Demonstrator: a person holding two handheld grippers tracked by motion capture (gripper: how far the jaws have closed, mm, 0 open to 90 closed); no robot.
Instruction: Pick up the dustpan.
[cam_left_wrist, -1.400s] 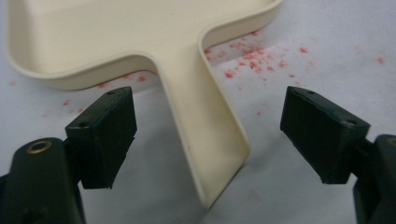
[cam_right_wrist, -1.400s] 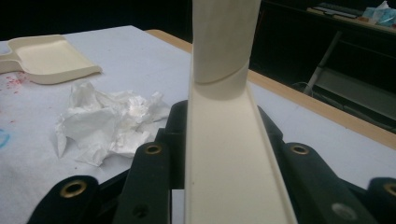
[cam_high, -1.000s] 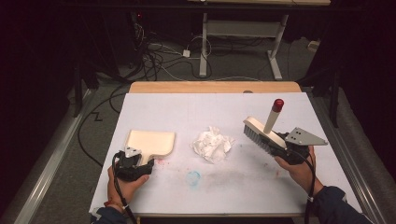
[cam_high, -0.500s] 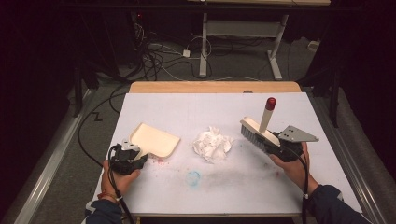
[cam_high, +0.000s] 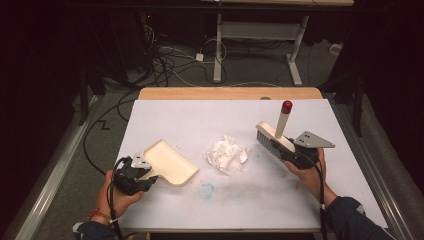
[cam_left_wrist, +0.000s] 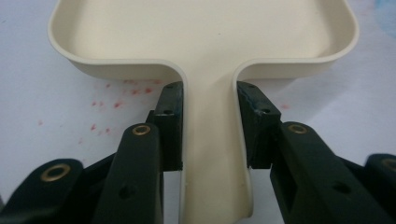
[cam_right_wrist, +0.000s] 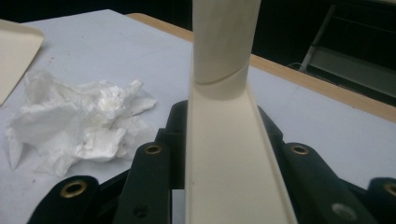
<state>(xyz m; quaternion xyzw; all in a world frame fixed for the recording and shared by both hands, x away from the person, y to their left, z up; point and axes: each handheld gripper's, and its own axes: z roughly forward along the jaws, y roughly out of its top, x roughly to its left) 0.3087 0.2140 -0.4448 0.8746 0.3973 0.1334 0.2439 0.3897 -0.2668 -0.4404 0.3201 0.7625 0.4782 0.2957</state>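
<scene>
Left hand-held gripper (cam_high: 142, 175) clamps the dustpan (cam_high: 170, 162) handle, right hand-held gripper (cam_high: 295, 152) grips the brush (cam_high: 274, 139), both flanking the crumpled paper (cam_high: 227, 154) mid-table (cam_high: 200, 120) — tools ready, sweeping apparently not yet done.

Cream dustpan (cam_high: 167, 162); white paper (cam_high: 227, 154); red-tipped brush (cam_high: 278, 131).

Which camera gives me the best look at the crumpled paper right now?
The high view: the crumpled paper sits whole on the table, between the dustpan and the brush. The right gripper view shows it closer at the left, with its near edge partly behind the tongs. The left gripper view looks along the dustpan handle.
</scene>
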